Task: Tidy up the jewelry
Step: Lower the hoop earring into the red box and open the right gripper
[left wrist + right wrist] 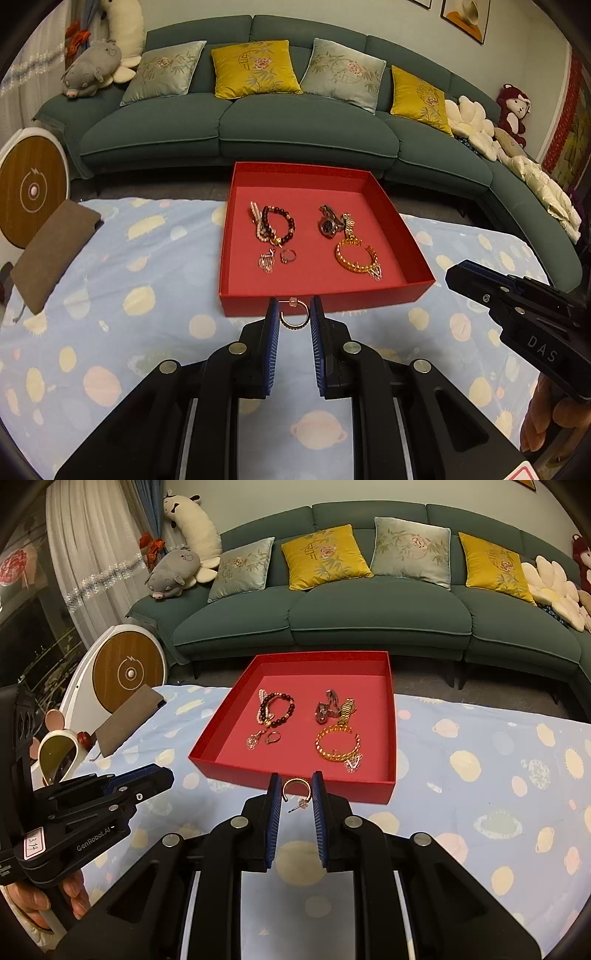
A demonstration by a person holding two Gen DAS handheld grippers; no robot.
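A red open box [325, 301] [295, 781] sits on the blue patterned cloth. It holds a dark bead bracelet [279, 226] [277, 710], a ring [288, 255] [272, 737], a watch [330, 224] [328, 706], a gold bangle [356, 255] [338, 746] and small earrings [266, 261]. My left gripper [294, 314] is shut on a gold hoop earring [294, 314], just before the box's near wall. My right gripper [298, 792] is shut on a second hoop earring [296, 791], at the near wall too. Each gripper shows in the other's view [458, 275] [162, 773].
A brown pad [55, 254] [127, 720] lies at the cloth's left edge. A round wooden-faced device [31, 190] [127, 674] stands beyond it. A green sofa [295, 125] with cushions runs behind the table. A mirror [57, 755] sits at the left.
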